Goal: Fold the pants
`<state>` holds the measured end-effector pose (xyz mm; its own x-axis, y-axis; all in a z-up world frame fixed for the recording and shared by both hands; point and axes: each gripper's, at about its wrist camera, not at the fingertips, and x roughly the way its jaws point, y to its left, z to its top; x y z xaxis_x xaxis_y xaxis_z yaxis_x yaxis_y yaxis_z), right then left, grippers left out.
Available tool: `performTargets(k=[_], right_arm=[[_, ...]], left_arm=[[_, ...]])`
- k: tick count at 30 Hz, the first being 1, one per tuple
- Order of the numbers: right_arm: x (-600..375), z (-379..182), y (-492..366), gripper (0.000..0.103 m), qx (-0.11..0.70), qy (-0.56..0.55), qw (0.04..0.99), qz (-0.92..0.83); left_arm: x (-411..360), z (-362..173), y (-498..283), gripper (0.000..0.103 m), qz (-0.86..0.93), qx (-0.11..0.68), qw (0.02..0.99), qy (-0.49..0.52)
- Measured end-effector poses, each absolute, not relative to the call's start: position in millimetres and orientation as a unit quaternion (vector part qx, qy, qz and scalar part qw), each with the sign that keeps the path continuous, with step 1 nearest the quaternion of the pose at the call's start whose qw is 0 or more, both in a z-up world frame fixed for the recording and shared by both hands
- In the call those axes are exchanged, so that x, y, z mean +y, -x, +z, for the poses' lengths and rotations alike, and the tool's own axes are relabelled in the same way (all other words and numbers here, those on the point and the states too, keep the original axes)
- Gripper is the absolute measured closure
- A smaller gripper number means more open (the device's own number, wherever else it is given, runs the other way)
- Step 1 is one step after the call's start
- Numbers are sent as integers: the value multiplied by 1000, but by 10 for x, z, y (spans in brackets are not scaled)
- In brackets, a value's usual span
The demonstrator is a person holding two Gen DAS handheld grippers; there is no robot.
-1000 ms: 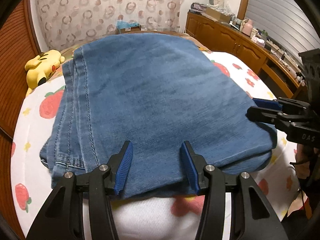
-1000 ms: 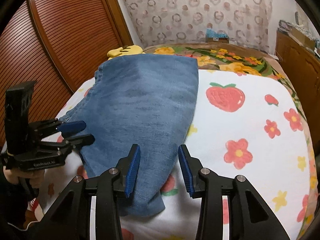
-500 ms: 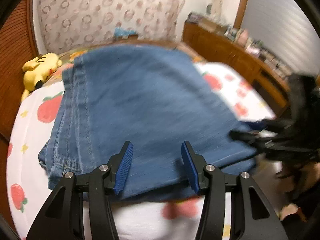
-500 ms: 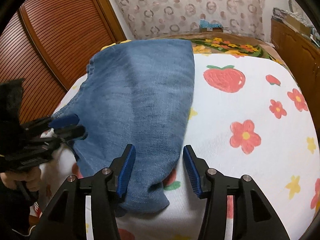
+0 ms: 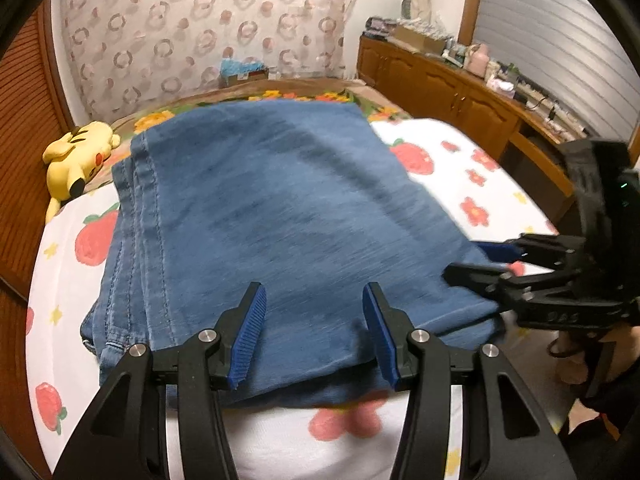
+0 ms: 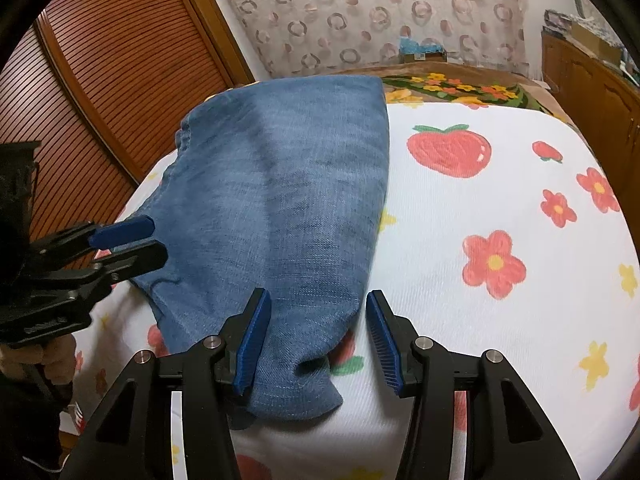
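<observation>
- Here, both claws, left claw (image 5: 312,332) and right claw (image 6: 318,340), hang released over the pants (image 5: 280,220).
- Denim's heavy, limp: pinch all layers at the bed (image 6: 500,200)-edge corners.

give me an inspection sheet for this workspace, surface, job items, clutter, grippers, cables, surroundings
Surface: bed sheet, white with strawberries and flowers.
Job's things: jeans, folded, lying flat on the sheet.
Clutter: yellow plush beside the jeans, by the wardrobe.
Grippers: left gripper open over the jeans' near edge; right gripper open over their near corner.
Cables: some on the sideboard.
Surroundings: curtain, slatted wardrobe.
</observation>
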<state>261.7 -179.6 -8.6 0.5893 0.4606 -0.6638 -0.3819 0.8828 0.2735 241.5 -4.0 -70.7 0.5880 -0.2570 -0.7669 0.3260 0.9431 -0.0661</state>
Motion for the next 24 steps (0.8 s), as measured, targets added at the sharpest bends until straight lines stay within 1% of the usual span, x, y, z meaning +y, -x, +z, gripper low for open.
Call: performTargets(k=[5,15,17,18,19,20,21,24], right_arm=[[-1765,-100,-2630,51,387,-52,889,238],[-1726,-131,-2717,51,389,-62,885,246],[-1702,-144,-2729,61,394,-69,880,258],[-1701,-147,-2731,69,393,-78,877,265],[-1693,-137,-2727,81,391,-83,875,272],[-1692,-107,-2719,84,386,-83,876,275],[-1700,-63,-2712,90,380,-84,878,277],[-1708,98,-2678,93,362,-89,884,283]], left_arm=[[15,-877,-2473,51,-155,444,882,-43],[81,-935,-2459,51,-173,439,881,-22],[90,-941,-2449,51,-175,437,882,-22],[98,-945,-2444,51,-176,435,883,-21],[106,-947,-2440,51,-178,434,883,-20],[114,-947,-2436,51,-179,434,883,-19],[121,-944,-2434,51,-180,434,883,-18],[149,-909,-2427,51,-179,435,882,-14]])
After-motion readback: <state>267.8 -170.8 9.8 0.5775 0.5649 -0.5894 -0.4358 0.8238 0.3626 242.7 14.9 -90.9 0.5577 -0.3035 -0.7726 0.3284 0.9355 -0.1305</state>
